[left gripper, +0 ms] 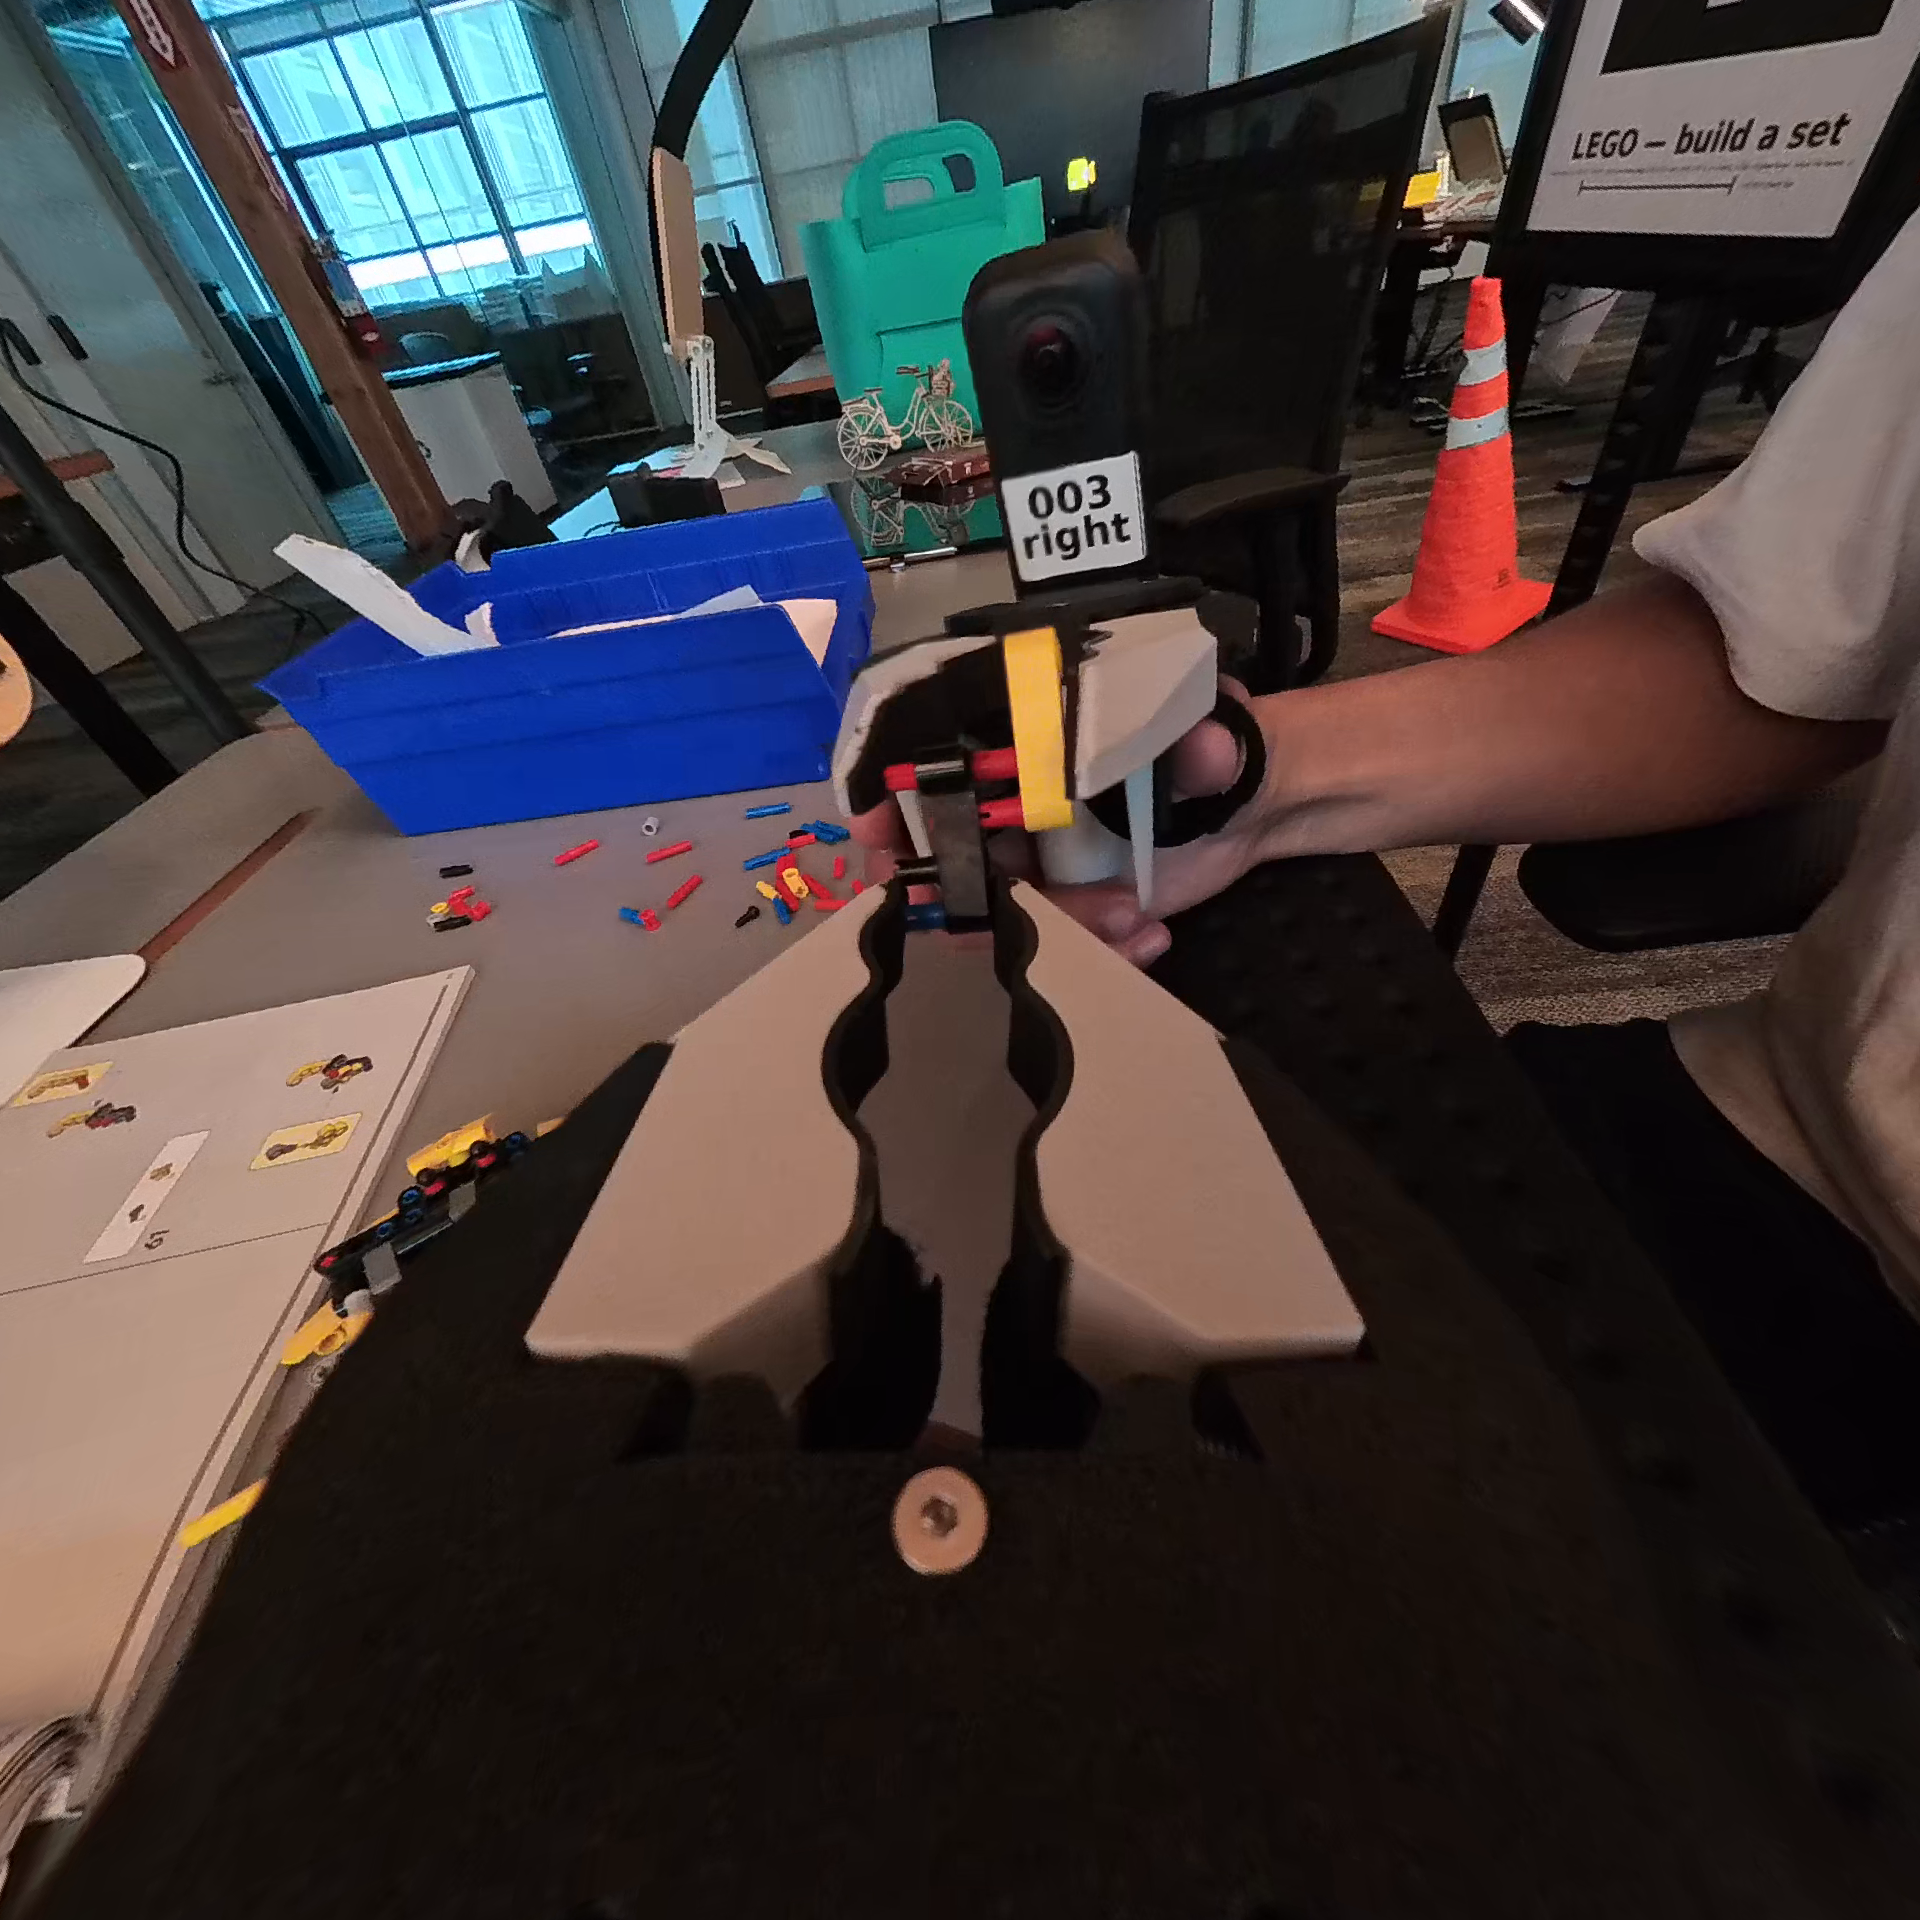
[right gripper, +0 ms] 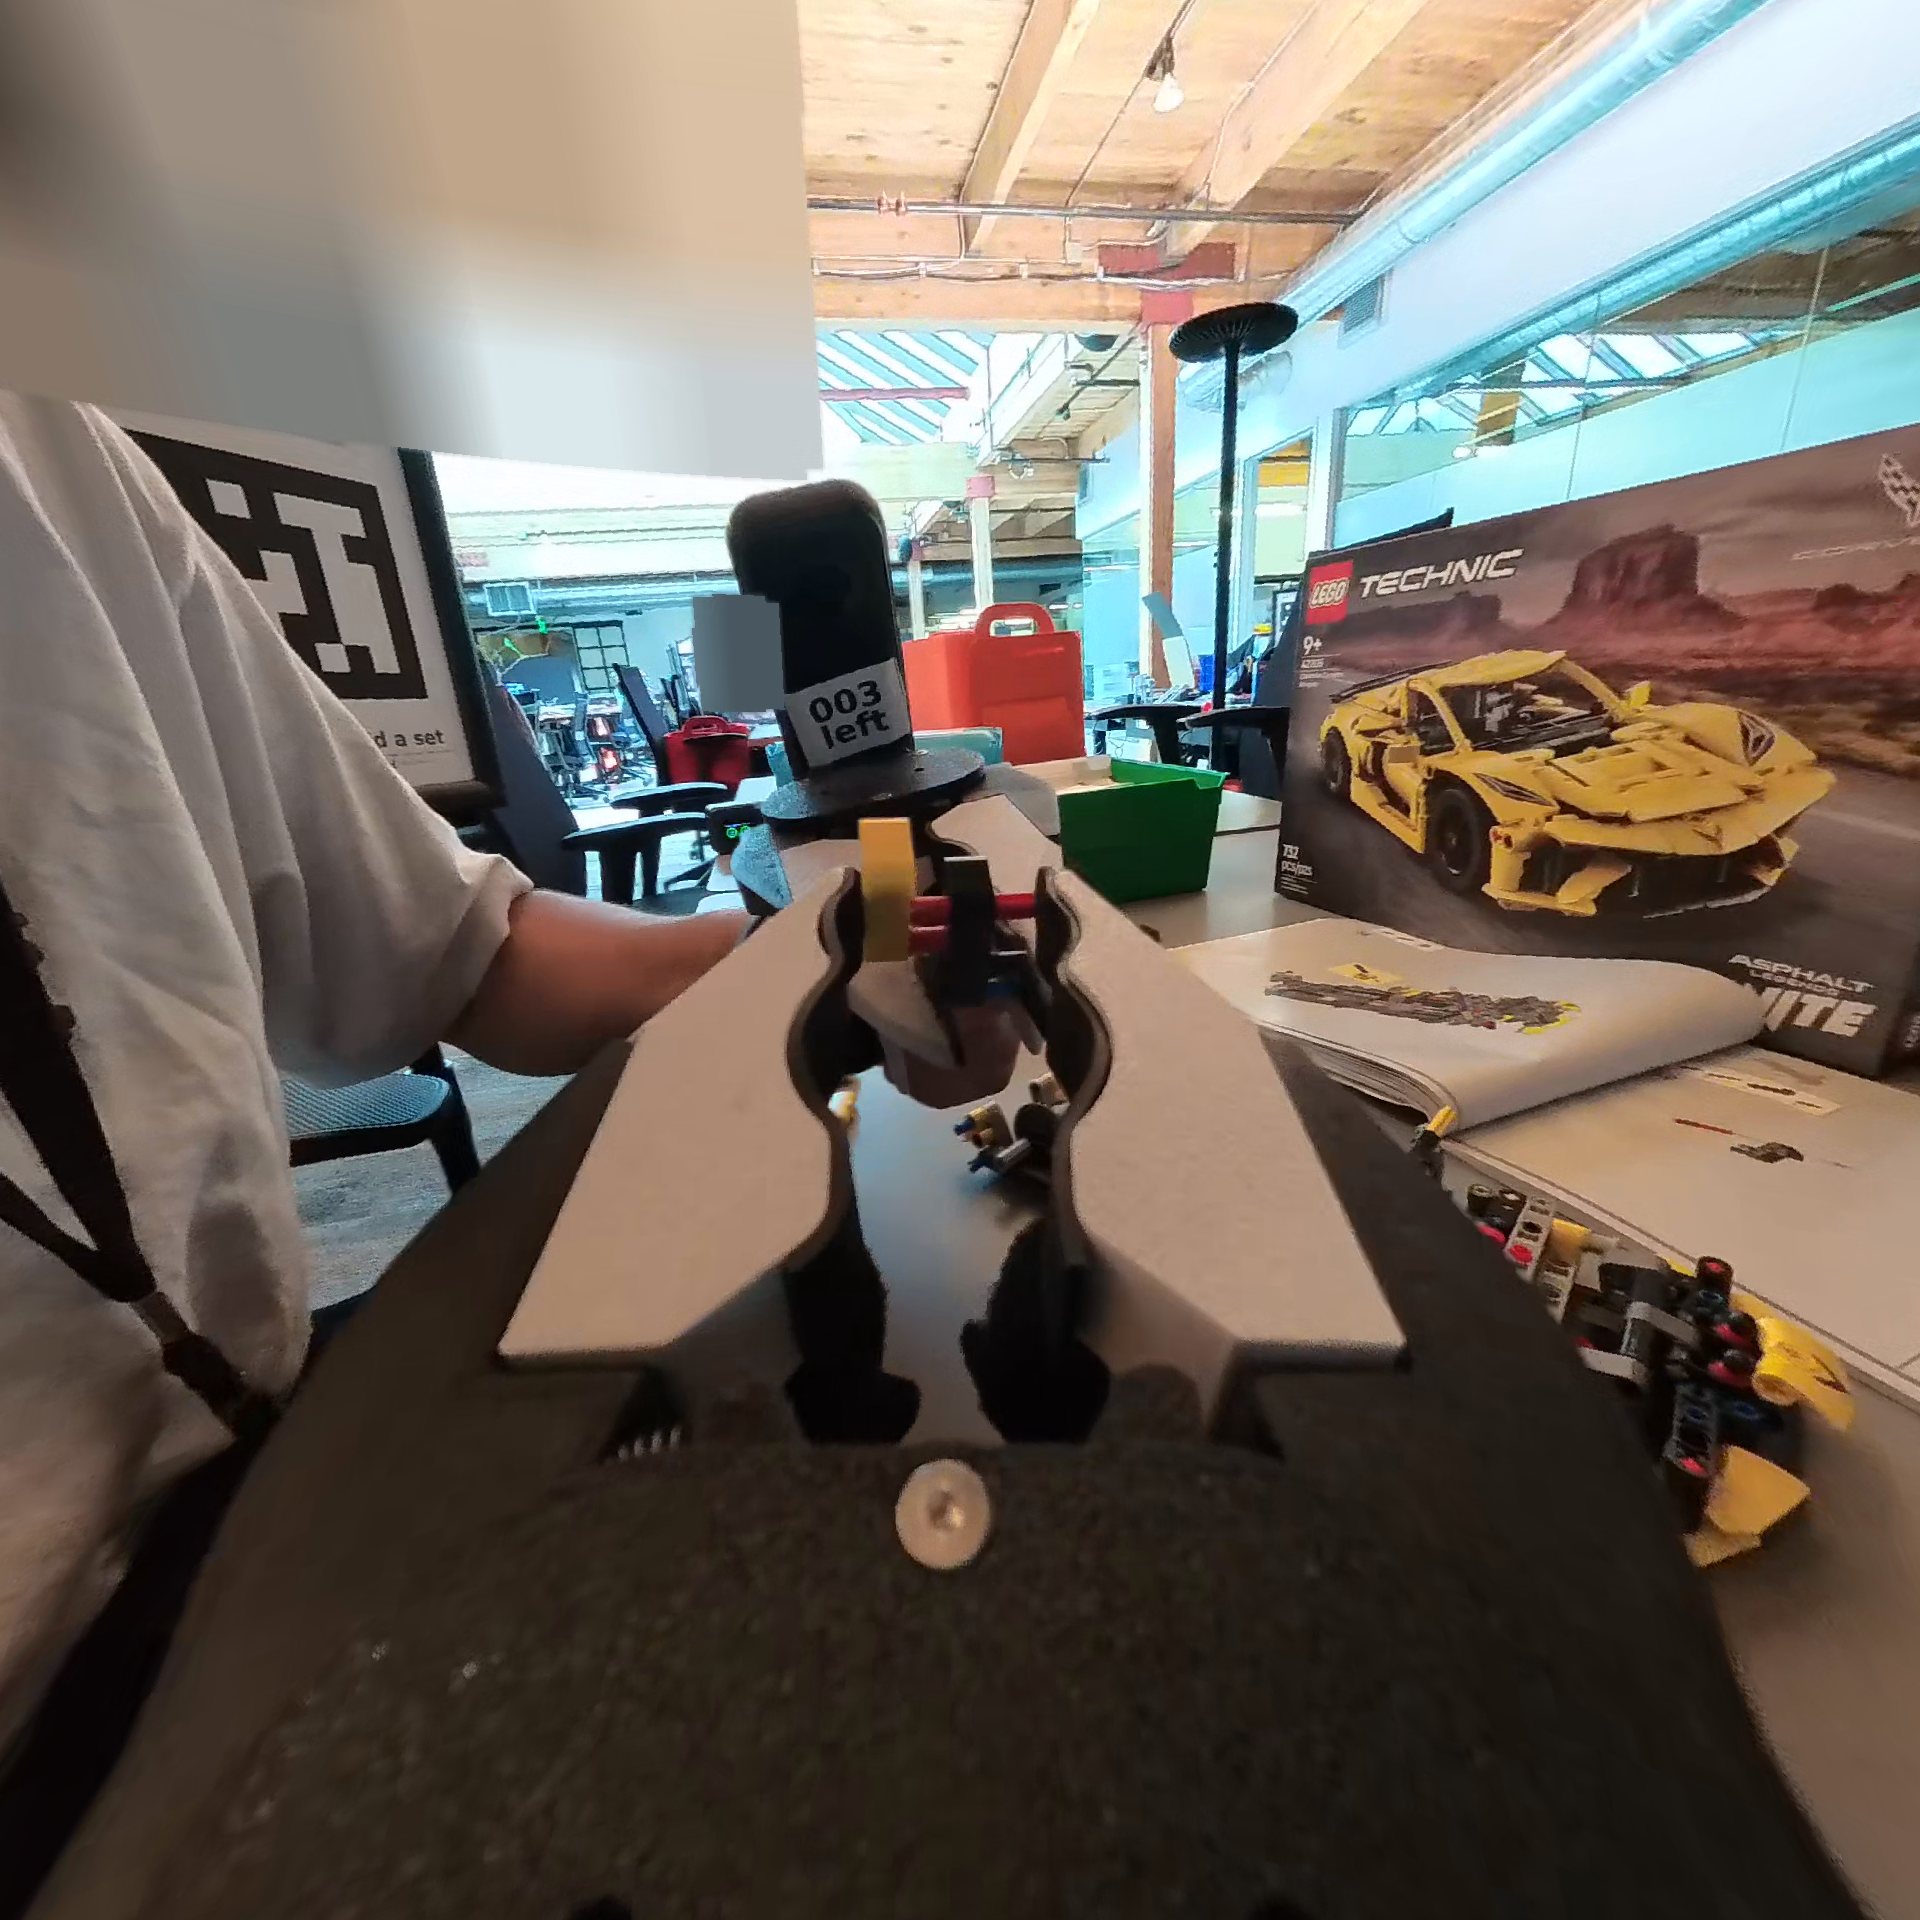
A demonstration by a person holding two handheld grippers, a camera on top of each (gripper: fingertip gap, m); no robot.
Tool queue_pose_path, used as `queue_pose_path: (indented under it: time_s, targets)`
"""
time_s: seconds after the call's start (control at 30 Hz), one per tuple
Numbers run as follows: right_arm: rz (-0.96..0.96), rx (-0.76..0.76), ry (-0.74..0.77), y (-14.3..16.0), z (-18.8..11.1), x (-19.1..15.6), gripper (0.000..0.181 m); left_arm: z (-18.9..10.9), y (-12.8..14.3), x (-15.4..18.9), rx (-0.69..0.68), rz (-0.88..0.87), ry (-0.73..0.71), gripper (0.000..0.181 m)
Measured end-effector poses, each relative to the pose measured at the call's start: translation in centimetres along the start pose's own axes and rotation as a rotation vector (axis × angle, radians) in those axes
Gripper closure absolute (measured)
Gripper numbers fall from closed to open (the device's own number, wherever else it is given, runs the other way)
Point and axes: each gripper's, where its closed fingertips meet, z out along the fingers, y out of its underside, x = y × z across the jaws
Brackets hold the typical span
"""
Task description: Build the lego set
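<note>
A small sub-assembly is held in the air between both grippers: a yellow beam [left gripper: 1039,727] joined by red pins [left gripper: 992,790] to a black beam [left gripper: 961,862]. My left gripper [left gripper: 948,906] is shut on the lower end of the black beam. My right gripper [right gripper: 951,896] faces it and is shut across the assembly, with the yellow beam [right gripper: 886,885] against one finger and the black beam [right gripper: 968,920] toward the other. In the left wrist view the right gripper [left gripper: 977,774] sits just beyond my left fingertips, held by a hand.
Loose red, blue and black pins [left gripper: 727,873] lie on the table before a blue bin [left gripper: 582,686]. An open instruction booklet [left gripper: 208,1122] and a partly built yellow-black chassis [right gripper: 1683,1361] lie nearby. The set's box [right gripper: 1600,769] and a green bin [right gripper: 1138,831] stand behind. My two grippers' fingertips are within a few centimetres of each other.
</note>
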Motion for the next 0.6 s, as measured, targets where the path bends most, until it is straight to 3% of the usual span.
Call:
queue_pose_path:
  time_s: [0.6]
  targets:
    - [0.056,-0.05,-0.05,0.51,-0.2,-0.22,0.153,-0.04,0.14,0.63,-0.033,0.079,-0.016,0.164]
